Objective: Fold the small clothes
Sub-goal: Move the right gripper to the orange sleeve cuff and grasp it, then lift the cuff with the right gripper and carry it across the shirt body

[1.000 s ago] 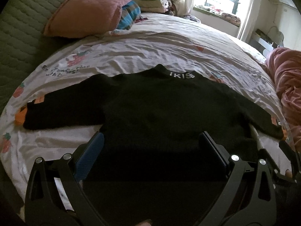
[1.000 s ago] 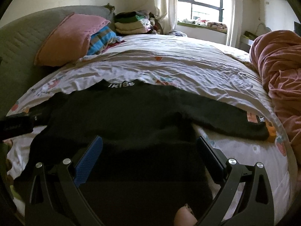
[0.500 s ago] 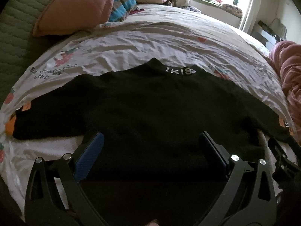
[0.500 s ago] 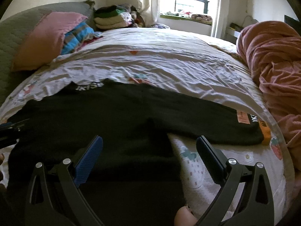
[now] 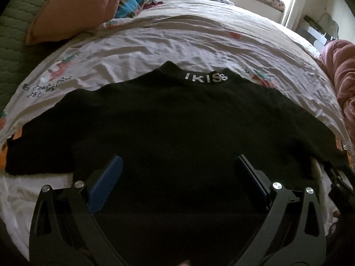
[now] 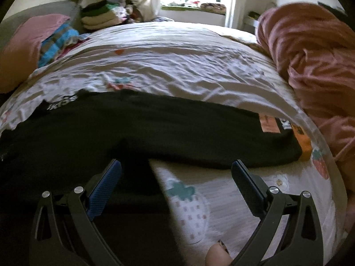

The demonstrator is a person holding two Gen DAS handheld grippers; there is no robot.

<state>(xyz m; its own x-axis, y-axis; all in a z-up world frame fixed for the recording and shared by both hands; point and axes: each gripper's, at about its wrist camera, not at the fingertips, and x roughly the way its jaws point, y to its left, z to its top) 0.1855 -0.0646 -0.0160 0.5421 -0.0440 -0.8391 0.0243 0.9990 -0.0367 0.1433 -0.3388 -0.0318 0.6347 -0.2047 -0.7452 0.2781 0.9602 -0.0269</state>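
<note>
— Wrinkled white sheet (image 5: pixel 177 42) with strawberry print covers the bed; what do we have on it?

— We see a black sweater (image 5: pixel 177 128) lying flat, sleeves spread to both sides, collar away from us.

— And our grippers?

— Our left gripper (image 5: pixel 177 175) hangs over the sweater's lower body, fingers spread, holding nothing. Our right gripper (image 6: pixel 176 173) is spread too, above the right side edge, under the sleeve (image 6: pixel 221 141).

— Touching the cloth?

— We cannot tell; the view is dark there.
</note>
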